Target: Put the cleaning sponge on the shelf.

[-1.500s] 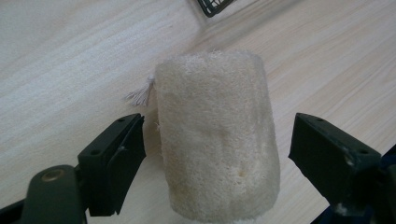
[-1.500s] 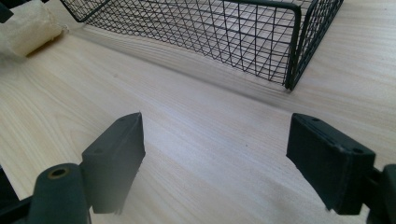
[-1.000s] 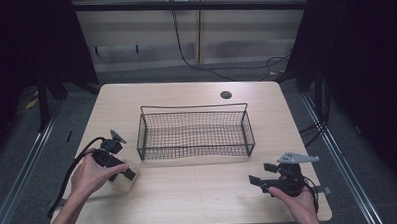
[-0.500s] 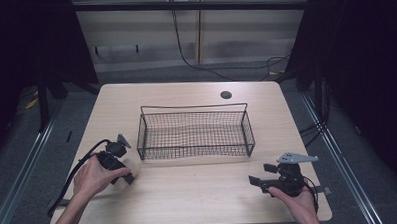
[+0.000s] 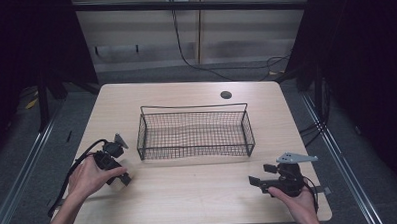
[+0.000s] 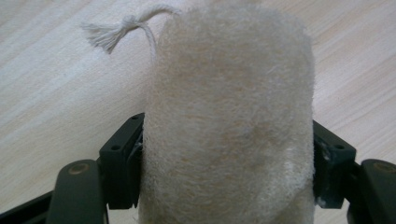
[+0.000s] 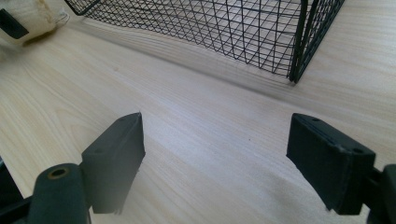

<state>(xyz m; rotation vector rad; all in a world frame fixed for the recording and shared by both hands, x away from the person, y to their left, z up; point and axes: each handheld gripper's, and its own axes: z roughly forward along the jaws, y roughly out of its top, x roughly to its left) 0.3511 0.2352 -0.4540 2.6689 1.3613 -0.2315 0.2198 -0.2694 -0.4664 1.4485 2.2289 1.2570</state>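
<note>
Left hand-held gripper [image 5: 119, 176] clamps a fuzzy cream roll [image 6: 229, 121] — lower left of frame, low over the bench [image 5: 189, 197], I judge bound for the wire basket [image 5: 195, 134]. Right hand-held gripper [image 5: 259, 181] gapes wide, empty — parked lower right.

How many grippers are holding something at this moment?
1. The left gripper is shut on a fuzzy cream roll near the table's left edge. The right gripper, front right, is open and holds nothing.
</note>
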